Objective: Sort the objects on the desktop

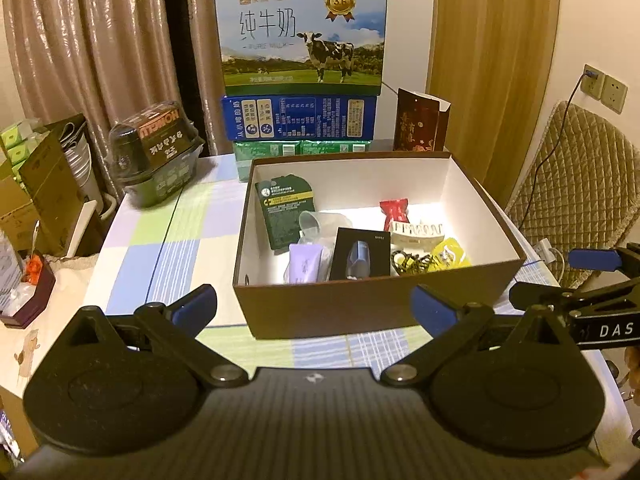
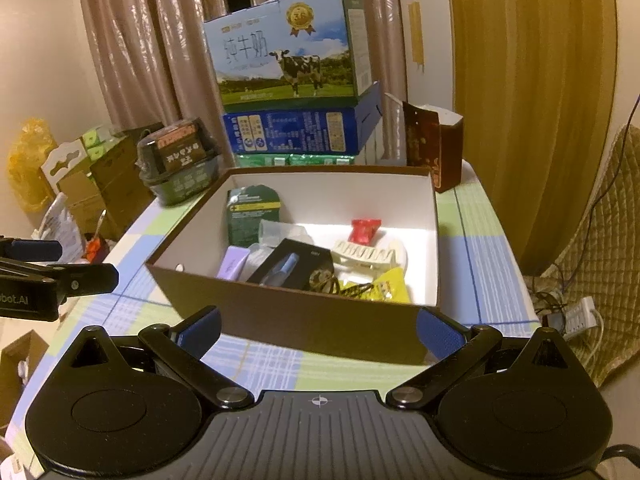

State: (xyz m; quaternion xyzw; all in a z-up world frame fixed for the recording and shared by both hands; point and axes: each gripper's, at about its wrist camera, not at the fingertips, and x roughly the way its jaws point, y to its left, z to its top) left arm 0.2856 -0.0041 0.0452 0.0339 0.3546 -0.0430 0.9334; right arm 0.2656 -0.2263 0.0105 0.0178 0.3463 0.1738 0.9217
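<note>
The sorting looks nearly or fully done: the brown box at frame centre already holds a green packet, purple tube, black case, white hair claw, red wrapper and yellow sachet. The checked tablecloth around it shows no loose small items. The left gripper and right gripper both hover before the box, fingers spread wide and holding nothing.

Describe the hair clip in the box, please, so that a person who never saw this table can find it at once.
Look for the open brown box with white inside walls, on the checked tablecloth in front of the stacked milk cartons. Inside, toward its right side, lies the cream hair clip, between a red wrapper behind it and a yellow packet in front. Only it shows a row of long teeth.
</note>
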